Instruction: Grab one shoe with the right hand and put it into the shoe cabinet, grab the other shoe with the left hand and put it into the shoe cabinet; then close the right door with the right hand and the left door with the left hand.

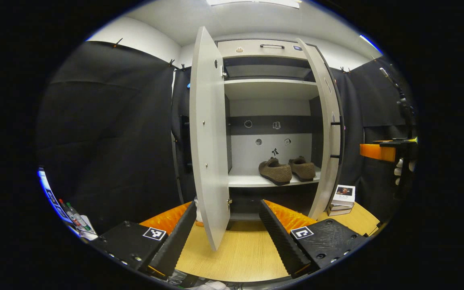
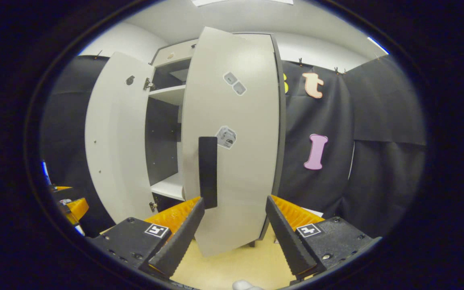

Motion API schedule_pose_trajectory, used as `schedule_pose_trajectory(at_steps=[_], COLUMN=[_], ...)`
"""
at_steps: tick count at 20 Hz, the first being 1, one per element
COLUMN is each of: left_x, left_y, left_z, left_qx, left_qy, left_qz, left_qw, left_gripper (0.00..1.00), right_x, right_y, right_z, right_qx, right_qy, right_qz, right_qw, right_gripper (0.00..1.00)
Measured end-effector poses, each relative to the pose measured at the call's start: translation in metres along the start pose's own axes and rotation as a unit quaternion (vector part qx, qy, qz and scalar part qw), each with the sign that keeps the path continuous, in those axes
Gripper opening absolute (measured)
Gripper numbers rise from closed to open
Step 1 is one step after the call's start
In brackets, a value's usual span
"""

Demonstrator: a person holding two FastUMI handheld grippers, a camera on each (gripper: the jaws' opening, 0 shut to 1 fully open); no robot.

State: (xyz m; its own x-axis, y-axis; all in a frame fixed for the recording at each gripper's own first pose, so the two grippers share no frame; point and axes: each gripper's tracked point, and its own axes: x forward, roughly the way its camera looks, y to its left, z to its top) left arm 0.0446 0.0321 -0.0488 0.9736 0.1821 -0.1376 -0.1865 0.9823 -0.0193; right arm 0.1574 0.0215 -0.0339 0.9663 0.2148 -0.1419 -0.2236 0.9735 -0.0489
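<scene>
Shoe cabinet: flat matte pale-grey panels, dark recessed back band, standing on a light wood-grain counter. Both doors open. Left door seen nearly edge-on, smooth slab bowed by the lens, small hinge hardware on the inner face. Right door swung partway across the opening, plain face with a few small stickers and a dark upright bar handle.

Two shoes on the lower white shelf: brown, fuzzy suede-like uppers, low rounded slip-on shape, dark soles, side by side, heels toward the back wall.

Small stack of books on the counter just right of the cabinet. Markers at far left.

Left gripper: held level, facing the cabinet, jaws wide, holding nothing, left door's lower edge between the ridged fingers. Right gripper: jaws wide, empty, aimed at the right door's face, handle just above its left finger.
</scene>
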Motion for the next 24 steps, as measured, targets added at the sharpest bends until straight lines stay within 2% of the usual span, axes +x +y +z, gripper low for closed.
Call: schedule_pose_trajectory(at_steps=[5,8,9,11,13,14,17,20,24], left_x=[0.018,0.034,0.041,0.057,0.076,0.088,0.118,0.138,0.143], left_y=[0.039,0.076,0.087,0.113,0.135,0.143,0.163,0.168,0.168], left_z=[0.013,0.025,0.029,0.035,0.047,0.051,0.055,0.06,0.072], left_qx=[0.015,0.019,0.02,0.029,0.031,0.028,0.019,0.008,-0.003], left_qy=[-0.016,-0.028,-0.031,-0.034,-0.047,-0.05,-0.046,-0.043,-0.057], left_qz=[0.004,0.021,0.026,0.04,0.055,0.062,0.078,0.074,0.064], left_qw=[1.0,0.999,0.999,0.998,0.997,0.996,0.996,0.996,0.996], left_gripper=[0.96,0.96,1.0,0.96,1.0,0.96,0.96,0.96,0.94], right_x=[-0.034,-0.057,-0.064,-0.078,-0.09,-0.094,-0.101,-0.102,-0.1], right_y=[0.006,0.02,0.026,0.035,0.041,0.041,0.04,0.035,0.028], right_z=[-0.022,-0.049,-0.058,-0.076,-0.088,-0.094,-0.103,-0.105,-0.103], right_qx=[0.017,0.031,0.032,0.037,0.049,0.052,0.058,0.063,0.064], right_qy=[0.021,0.042,0.049,0.066,0.08,0.085,0.095,0.098,0.096], right_qz=[-0.028,-0.042,-0.045,-0.051,-0.056,-0.06,-0.073,-0.083,-0.092], right_qw=[0.999,0.998,0.997,0.996,0.994,0.993,0.991,0.99,0.989], right_gripper=[1.0,1.0,1.0,1.0,1.0,1.0,1.0,1.0,1.0])
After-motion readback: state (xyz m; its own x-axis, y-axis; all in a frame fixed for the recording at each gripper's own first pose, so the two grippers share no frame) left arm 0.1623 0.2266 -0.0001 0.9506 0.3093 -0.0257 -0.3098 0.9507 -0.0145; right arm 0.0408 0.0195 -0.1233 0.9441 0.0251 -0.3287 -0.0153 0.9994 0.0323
